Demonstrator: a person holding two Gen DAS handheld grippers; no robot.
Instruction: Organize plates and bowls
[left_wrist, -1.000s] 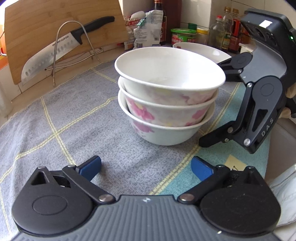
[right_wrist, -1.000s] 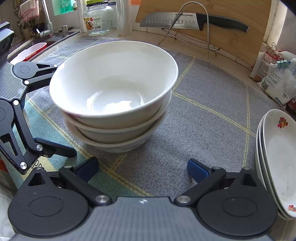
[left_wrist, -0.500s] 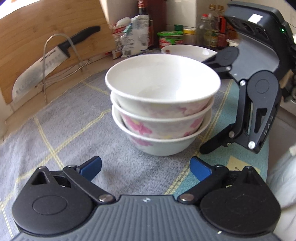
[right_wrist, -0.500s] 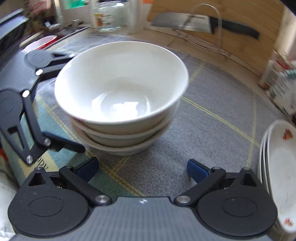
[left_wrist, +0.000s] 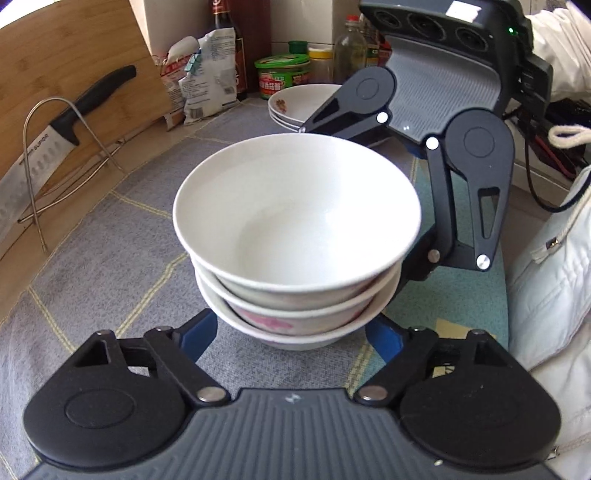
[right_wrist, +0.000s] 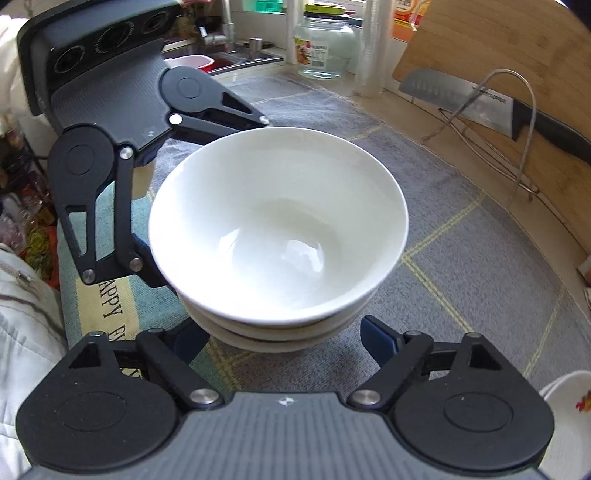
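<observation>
Stack of three white bowls (left_wrist: 295, 236): stood at frame centre in both wrist views, on a grey mat with yellow lines (left_wrist: 110, 251). The left wrist view showed pink flower print on the lower bowls' sides; the right wrist view showed only white rims there.

Left gripper (left_wrist: 291, 336): at the bottom of the left wrist view, its blue pads (left_wrist: 195, 334) on either side of the bottom bowl's base. Jaws were closing with the stack between them; whether the pads had reached the bowl could not be told. In the right wrist view this gripper appeared at upper left, its black fingers reaching around the far side of the stack.

Right gripper (right_wrist: 284, 338): at the bottom of the right wrist view, jaws closing with the stack between them, pads close to the lower bowls; contact could not be told. In the left wrist view it stood at upper right, beyond the stack.

Stack of flowered plates (left_wrist: 295, 107): upper centre of the left wrist view, behind the bowls; the right wrist view showed only a rim at lower right.

Knife (left_wrist: 55, 136) on a wire rack (left_wrist: 74, 147) against a wooden board (left_wrist: 74, 55): upper left in the left wrist view, upper right in the right wrist view.

Bottles and packets (left_wrist: 207, 74): left wrist view only, top. Glass jar (right_wrist: 325, 48) and sink (right_wrist: 221, 59): right wrist view only, top.
</observation>
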